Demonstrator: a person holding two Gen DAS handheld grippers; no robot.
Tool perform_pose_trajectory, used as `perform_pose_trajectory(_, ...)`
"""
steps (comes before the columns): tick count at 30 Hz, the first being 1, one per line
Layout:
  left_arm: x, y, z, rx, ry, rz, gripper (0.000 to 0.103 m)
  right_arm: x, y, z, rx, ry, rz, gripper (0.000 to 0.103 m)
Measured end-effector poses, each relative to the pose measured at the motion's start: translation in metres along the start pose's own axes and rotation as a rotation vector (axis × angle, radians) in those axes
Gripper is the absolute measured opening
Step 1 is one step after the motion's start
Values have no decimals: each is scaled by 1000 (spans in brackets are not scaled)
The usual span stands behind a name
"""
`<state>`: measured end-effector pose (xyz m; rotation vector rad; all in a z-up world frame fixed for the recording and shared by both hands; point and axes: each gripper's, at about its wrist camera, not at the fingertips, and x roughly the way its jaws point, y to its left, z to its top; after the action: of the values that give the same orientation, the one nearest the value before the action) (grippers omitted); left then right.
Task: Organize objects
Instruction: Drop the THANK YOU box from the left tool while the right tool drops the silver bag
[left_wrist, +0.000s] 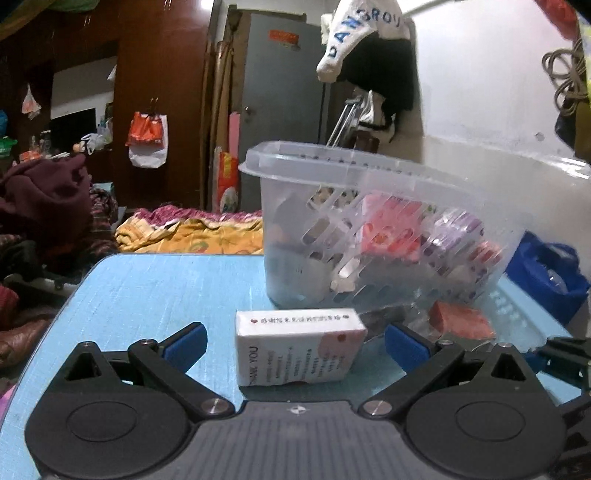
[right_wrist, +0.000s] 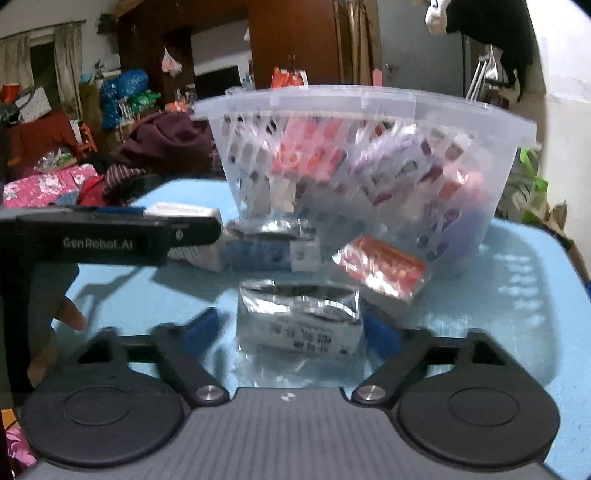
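Left jaws (left_wrist: 295, 341): released, spread wide, blue pads clear on both sides of a white tissue pack (left_wrist: 297, 347) lying flat on the blue bench (left_wrist: 147, 288), near its front edge; pink print, "THANK YOU" on its near face.

Right jaws (right_wrist: 291, 330): part closed about a silver foil packet (right_wrist: 299, 319); the blur keeps me from telling whether my pads press it yet. Crinkled, shiny, soft-looking, printed label at its lower edge.

Beyond it: a second foil-and-blue packet (right_wrist: 271, 245) and a red packet (right_wrist: 382, 267), both just before the basket.

Farthest: a clear slotted plastic basket (left_wrist: 369, 221) toward the bench's back edge, already holding red, pink and purple packs.

Hazards, my judgement: the foil may buckle or slide out under an off-centre squeeze; my two tools work close together and could collide; a carried pack could catch the basket rim and tip it.
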<state>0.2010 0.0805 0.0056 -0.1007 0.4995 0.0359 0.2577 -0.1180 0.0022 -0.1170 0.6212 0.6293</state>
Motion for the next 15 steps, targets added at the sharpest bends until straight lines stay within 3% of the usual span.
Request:
perform_pose_trajectory(4,7,1,1,-7,36,0,78,-7,-3,-9,23,-17,15,75)
perform_pose_trajectory(8,3,10,1,-58,-2,-45,78,-14,-3,-13,39,-60,12,75)
perform_pose_trajectory(15,-24,17,-8,-106,-159,-105,78,-31,-17,-22,128,-193,47,75)
